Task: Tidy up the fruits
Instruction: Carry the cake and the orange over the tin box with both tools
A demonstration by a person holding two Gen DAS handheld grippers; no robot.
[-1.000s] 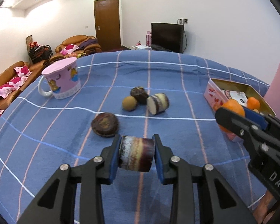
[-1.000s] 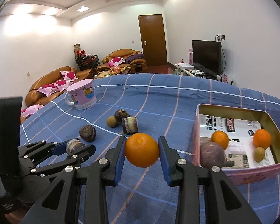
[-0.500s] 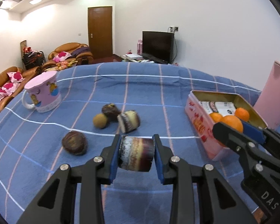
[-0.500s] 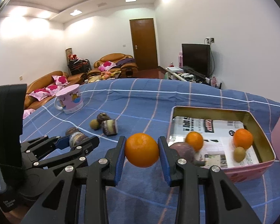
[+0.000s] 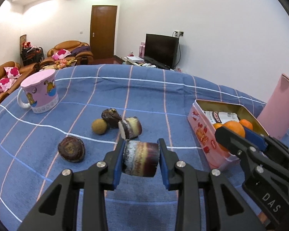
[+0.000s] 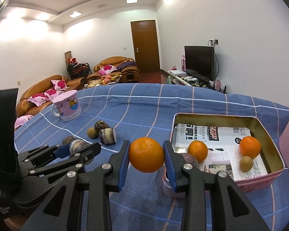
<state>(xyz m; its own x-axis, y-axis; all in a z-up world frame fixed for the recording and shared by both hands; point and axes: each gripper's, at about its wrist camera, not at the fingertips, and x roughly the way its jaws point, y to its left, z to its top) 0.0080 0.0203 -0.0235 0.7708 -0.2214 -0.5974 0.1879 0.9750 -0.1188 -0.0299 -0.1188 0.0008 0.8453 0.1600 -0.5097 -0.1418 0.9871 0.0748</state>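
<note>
My left gripper is shut on a purple banded cane piece, held above the blue cloth. My right gripper is shut on an orange, just in front of the near left corner of the pink tin. The right gripper and its orange also show at the right of the left wrist view. Inside the tin lie two oranges, a small kiwi and a dark purple fruit. On the cloth lie another cane piece, a brown round fruit and two dark fruits.
A pink cartoon mug stands at the far left of the table. The tin's pink lid stands upright behind the tin at the right. Sofas, a television and a door lie beyond the table.
The left gripper has swung to the right with its cane piece, so the tin now shows more fully. The right gripper has come closer to the tin with the orange.
</note>
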